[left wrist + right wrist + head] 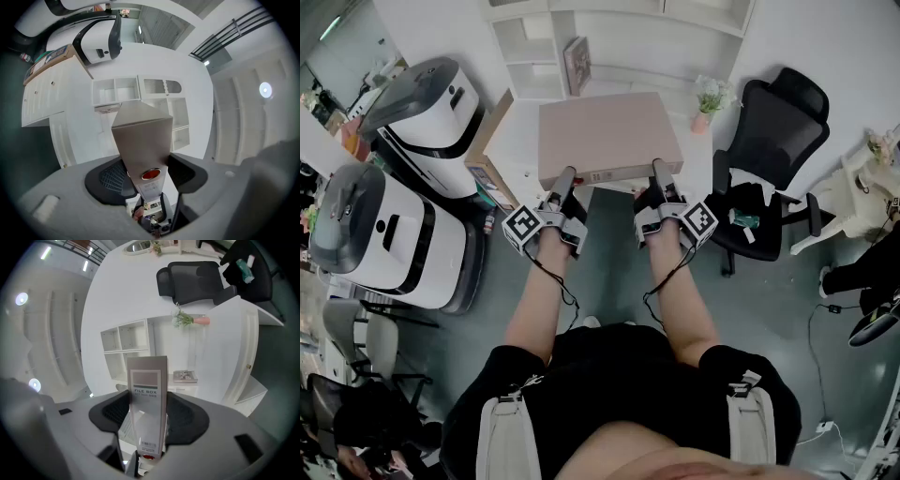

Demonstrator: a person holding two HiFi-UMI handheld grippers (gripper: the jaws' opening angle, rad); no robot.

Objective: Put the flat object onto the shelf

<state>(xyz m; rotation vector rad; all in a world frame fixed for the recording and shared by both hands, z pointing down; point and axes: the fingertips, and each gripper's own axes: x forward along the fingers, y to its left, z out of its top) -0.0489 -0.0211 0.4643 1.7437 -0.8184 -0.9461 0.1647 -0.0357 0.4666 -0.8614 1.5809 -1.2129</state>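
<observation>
- The file box (607, 131) (flat and pale brown) is held out level in front of the person, above the white worktop (517, 141) that stands under the shelf (551, 37). It is not yet on the shelf, and whether its far edge rests on the worktop cannot be told.
- The left tool (565, 180) is clamped on the near edge toward the left corner, with the box (140, 140) pinched across its thin side.
- The right tool (660, 174) is clamped likewise toward the right corner, with the labelled end of the box (147, 399) wedged in its grip.
- Most of the box reaches out beyond the two grips, so the far end is likely to droop. Both tools are best raised together and level, with the far edge led in first.
- Neither grip should be let go until most of the weight is borne by a shelf board.
- A wide compartment should be picked (the small cubbies look too narrow), and the one with a book (577, 64) leaning in it is better avoided.
- A vase of flowers (710, 97) stands at the right end of the worktop, and a magazine (185, 376) lies flat on it. Both sit close to the likely path.
- A black office chair (773, 141) stands to the right and two large white machines (431, 103) to the left, on a grey floor (609, 272).
</observation>
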